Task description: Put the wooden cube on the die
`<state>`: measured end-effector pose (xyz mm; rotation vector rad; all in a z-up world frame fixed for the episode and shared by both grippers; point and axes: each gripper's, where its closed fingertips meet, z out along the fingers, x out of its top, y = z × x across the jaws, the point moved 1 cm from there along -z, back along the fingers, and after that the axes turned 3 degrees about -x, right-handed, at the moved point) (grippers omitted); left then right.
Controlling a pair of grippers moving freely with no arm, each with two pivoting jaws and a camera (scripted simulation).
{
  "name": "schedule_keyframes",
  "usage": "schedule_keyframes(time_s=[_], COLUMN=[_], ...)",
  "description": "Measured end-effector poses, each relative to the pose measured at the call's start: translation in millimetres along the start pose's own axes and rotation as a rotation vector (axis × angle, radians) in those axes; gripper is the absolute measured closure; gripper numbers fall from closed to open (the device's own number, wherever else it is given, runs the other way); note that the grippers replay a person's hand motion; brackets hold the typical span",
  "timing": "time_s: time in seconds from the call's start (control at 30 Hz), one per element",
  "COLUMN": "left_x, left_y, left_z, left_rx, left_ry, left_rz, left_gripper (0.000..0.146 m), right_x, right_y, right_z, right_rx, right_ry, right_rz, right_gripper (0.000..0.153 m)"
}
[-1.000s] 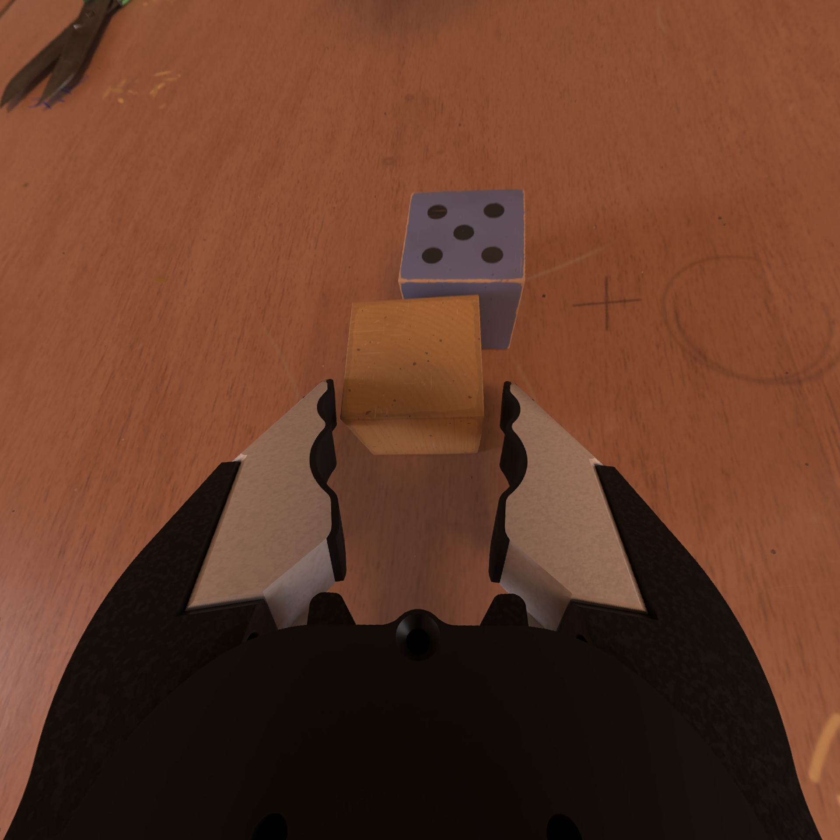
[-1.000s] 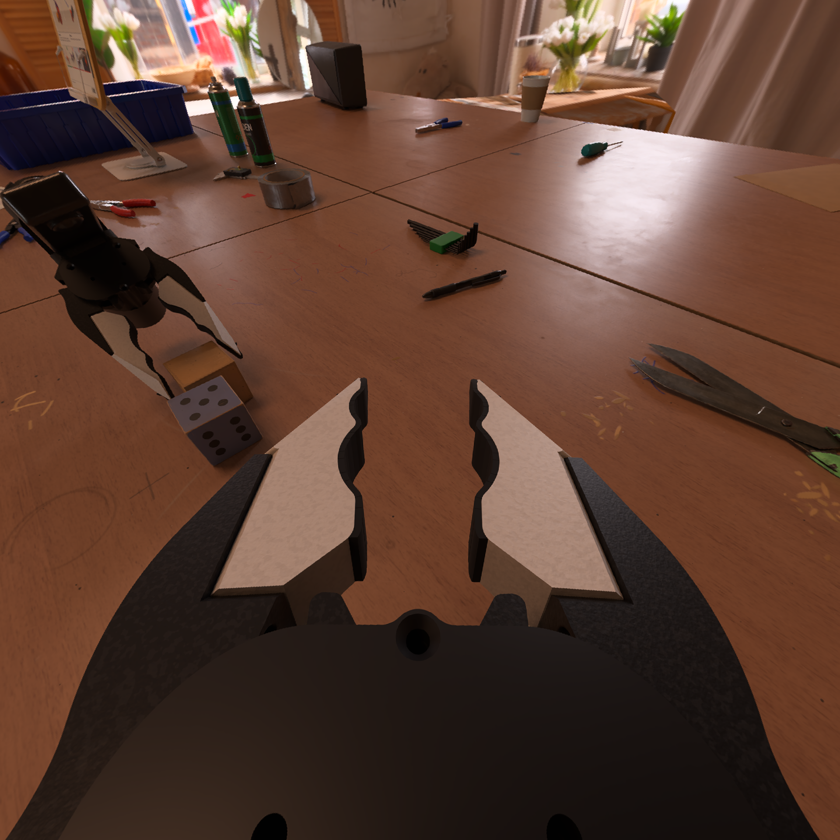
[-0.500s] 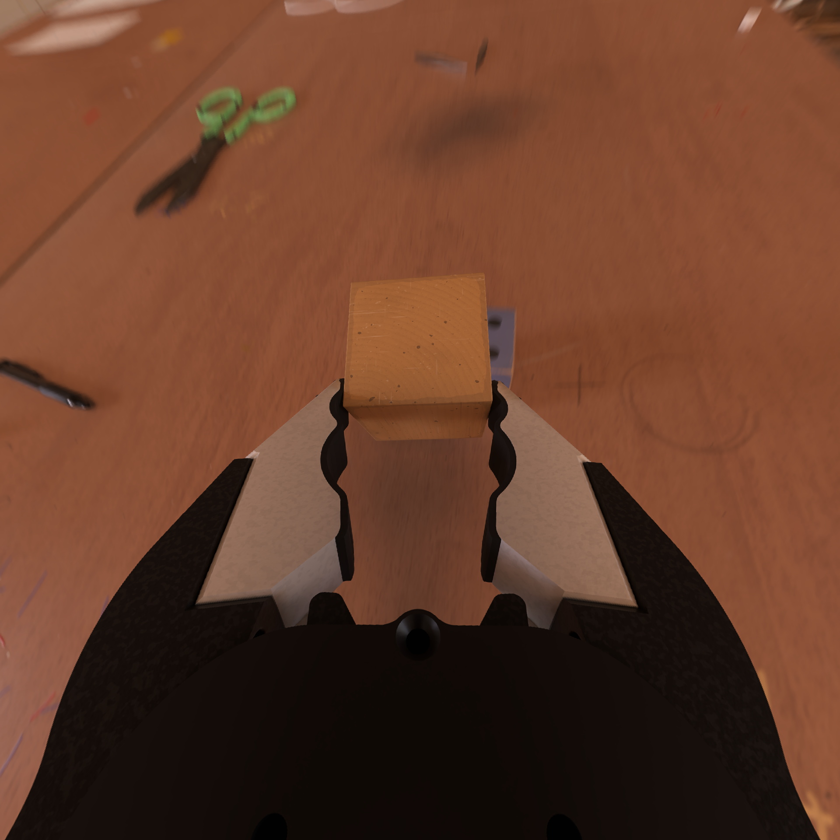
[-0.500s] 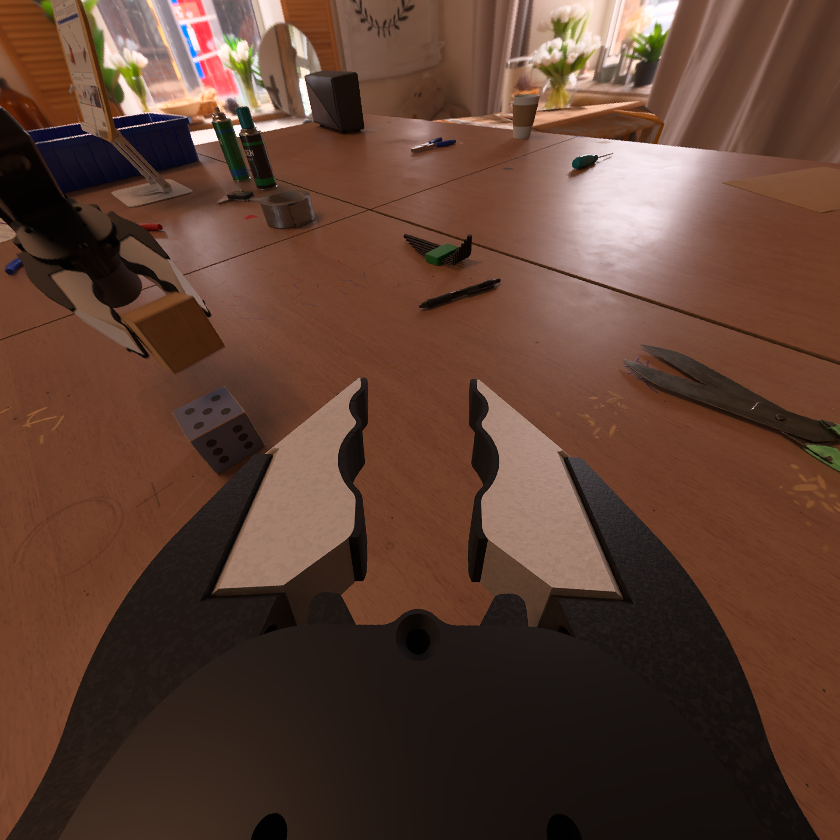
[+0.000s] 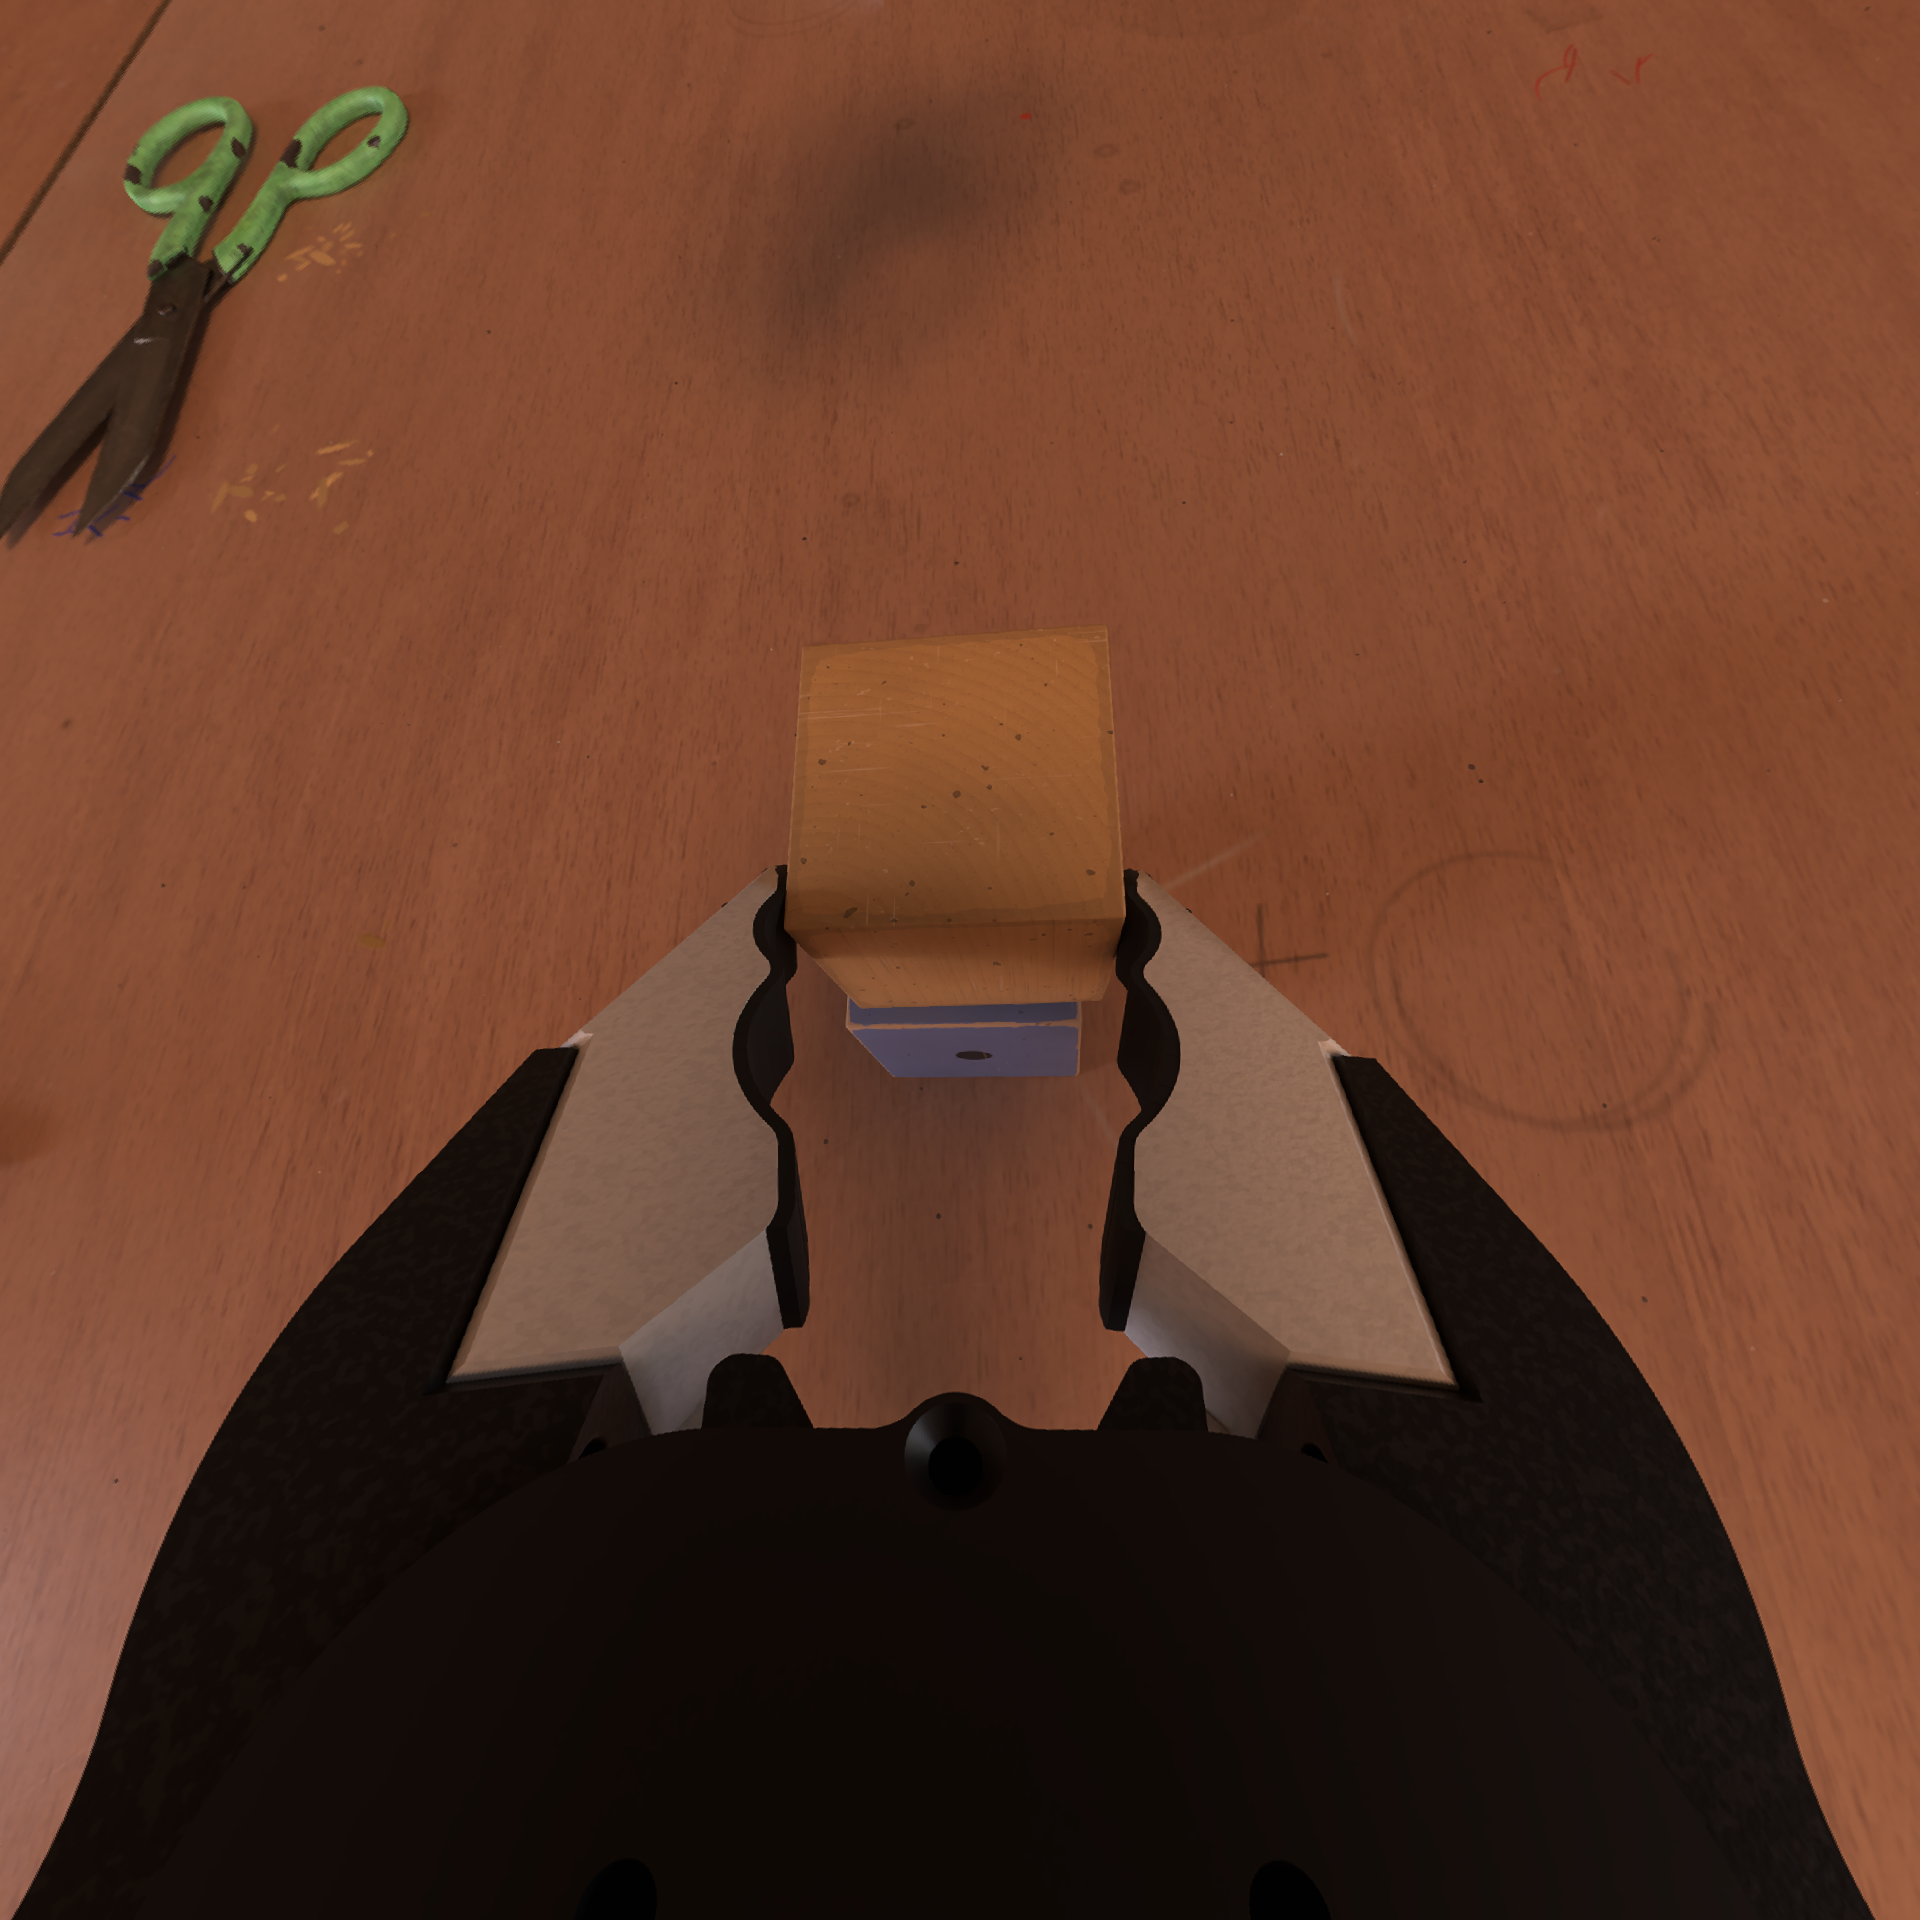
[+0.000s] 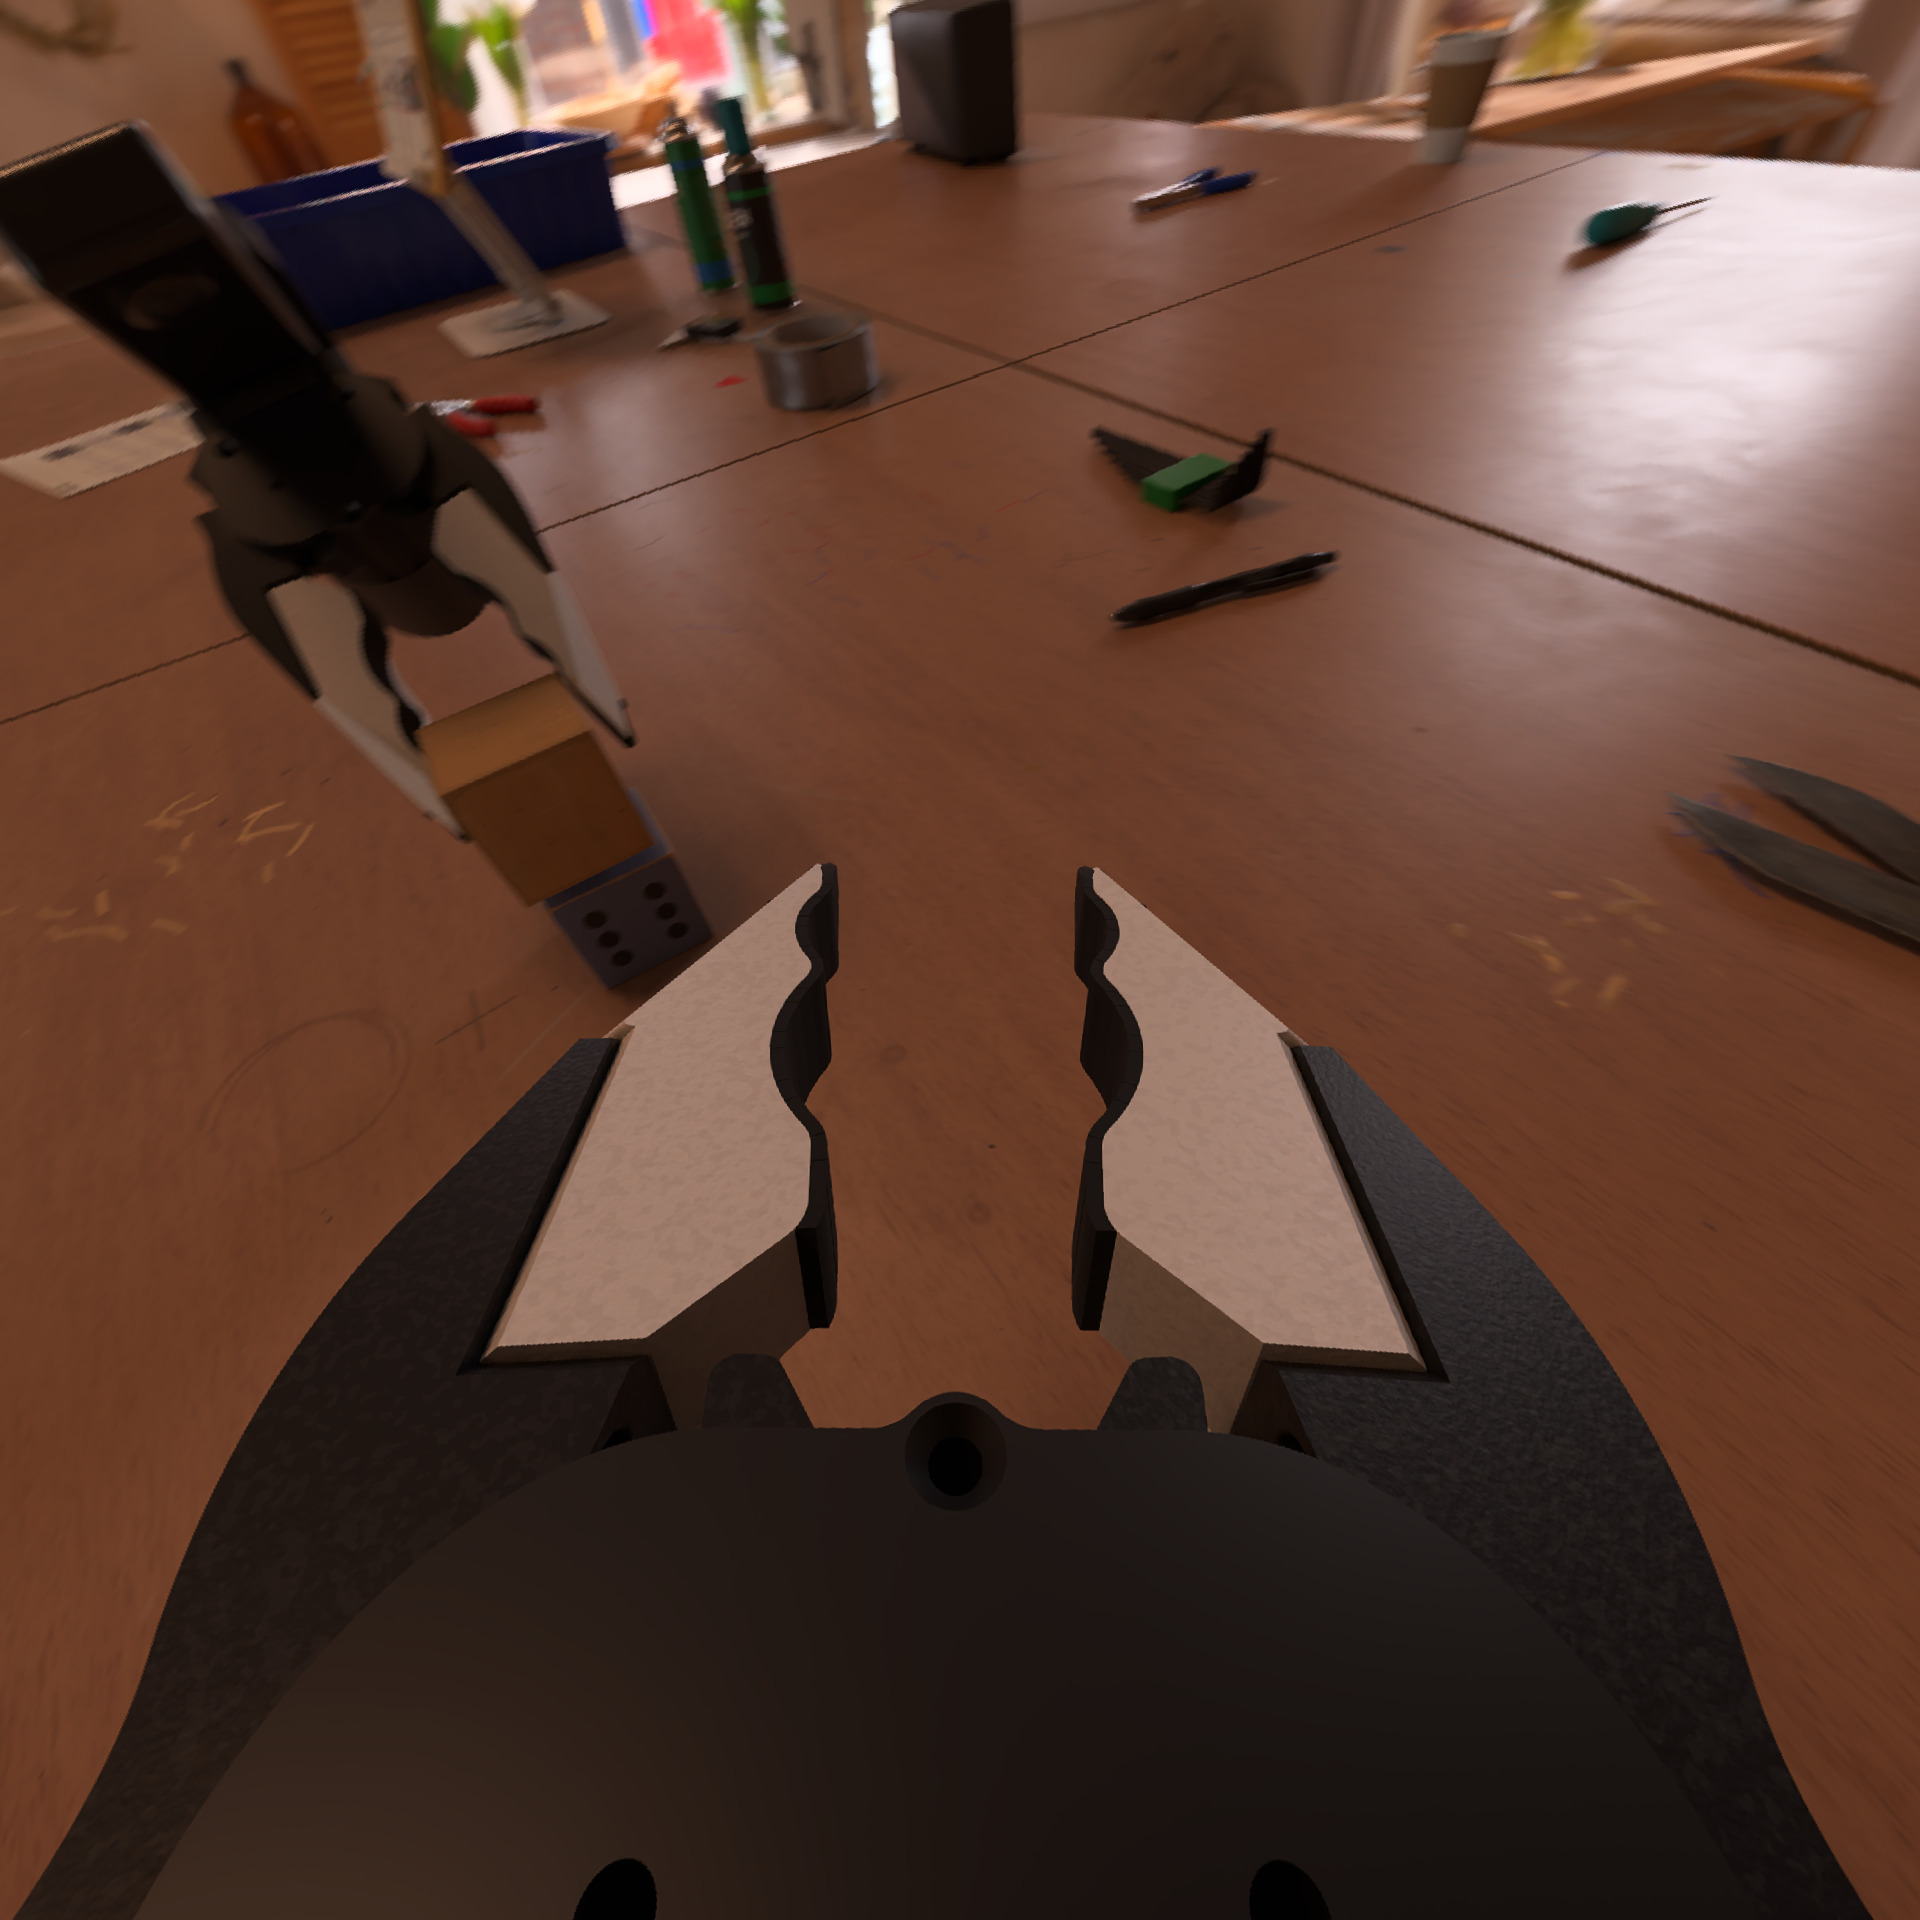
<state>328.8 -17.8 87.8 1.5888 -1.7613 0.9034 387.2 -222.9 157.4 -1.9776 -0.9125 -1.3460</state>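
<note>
While pinched between the left gripper [image 5: 954, 904] fingertips, the speckled honey-coloured wooden cube [image 5: 951, 790] sits tilted over the grey-blue black-pipped die [image 6: 634, 920]; right gripper [image 6: 954, 883] spread, empty.

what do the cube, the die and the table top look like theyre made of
Wooden cube: bare, light wood, matte; curved growth rings and dark specks show on its top face.
Die: looks like wood painted matte lilac-grey, since pale edges show through at its corners; dark sunken pips.
Table: reddish-brown wood or veneer with a low sheen, faint grain, scratches and pen marks.
</note>
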Motion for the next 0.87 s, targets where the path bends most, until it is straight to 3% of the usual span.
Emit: schedule_keyframes(time_s=[0.17,0.27,0.33,0.4,0.5,0.7,0.87], left_x=[-3.9,-4.7,-6.1,-6.7,-3.9,12.5,19.2], left_y=[-2.0,-1.8,-2.5,-3.7,-3.6,-9.7,-14.1], left_z=[2.0,2.4,4.1,5.6,1.0,-36.9,-63.9], left_rx=[-0.013,-0.016,-0.006,0.009,0.019,0.081,0.130], left_ry=[-0.002,-0.004,-0.005,-0.001,0.018,0.086,0.121], left_rz=[-0.011,-0.011,-0.008,-0.014,-0.016,-0.009,-0.008], left_gripper=[0.084,0.084,0.080,0.065,0.055,0.055,0.057], right_x=[-14.3,-30.7,-41.9,-55.2,-76.6,-109.6,-117.8], right_y=[-37.9,-54.3,-57.0,-55.0,-51.4,-57.8,-54.2], right_z=[19.6,29.2,31.0,28.4,22.0,21.2,19.5], right_rx=[0.222,0.282,0.283,0.276,0.228,0.139,0.108], right_ry=[-0.063,-0.144,-0.196,-0.255,-0.381,-0.673,-0.744], right_rz=[-0.077,-0.190,-0.208,-0.166,-0.097,-0.104,-0.102], right_gripper=[0.102,0.087,0.083,0.080,0.075,0.070,0.074])
